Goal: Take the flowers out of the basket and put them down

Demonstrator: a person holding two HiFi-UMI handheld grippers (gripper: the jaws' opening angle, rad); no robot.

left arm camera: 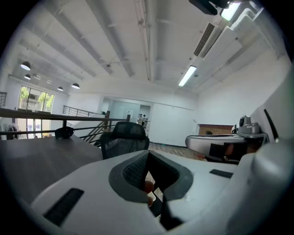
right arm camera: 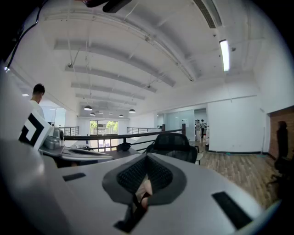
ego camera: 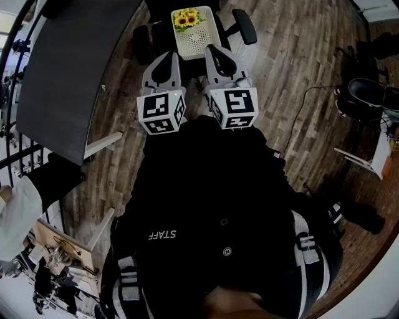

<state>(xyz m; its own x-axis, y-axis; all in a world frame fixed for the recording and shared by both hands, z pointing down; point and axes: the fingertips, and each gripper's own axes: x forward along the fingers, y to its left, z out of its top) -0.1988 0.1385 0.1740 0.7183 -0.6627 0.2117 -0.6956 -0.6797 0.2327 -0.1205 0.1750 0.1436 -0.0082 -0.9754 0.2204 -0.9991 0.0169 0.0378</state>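
A white perforated basket (ego camera: 199, 38) sits on the seat of a black office chair (ego camera: 244, 26) at the top of the head view. Yellow sunflowers (ego camera: 185, 19) lie in its far end. My left gripper (ego camera: 168, 59) and right gripper (ego camera: 216, 55) are held side by side close to my chest, pointing at the basket's near edge. Each one's jaws meet at the tips with nothing between them. The left gripper (left arm camera: 148, 156) and the right gripper (right arm camera: 146, 158) views look level across the room. Neither shows the basket or the flowers.
A dark grey table (ego camera: 62, 75) stands to the left over the wooden floor. Black gear and cables (ego camera: 368, 93) lie at the right, with a white frame (ego camera: 365, 161) near them. A person in white (ego camera: 15, 218) stands at lower left. A mesh office chair (right arm camera: 177, 144) is ahead.
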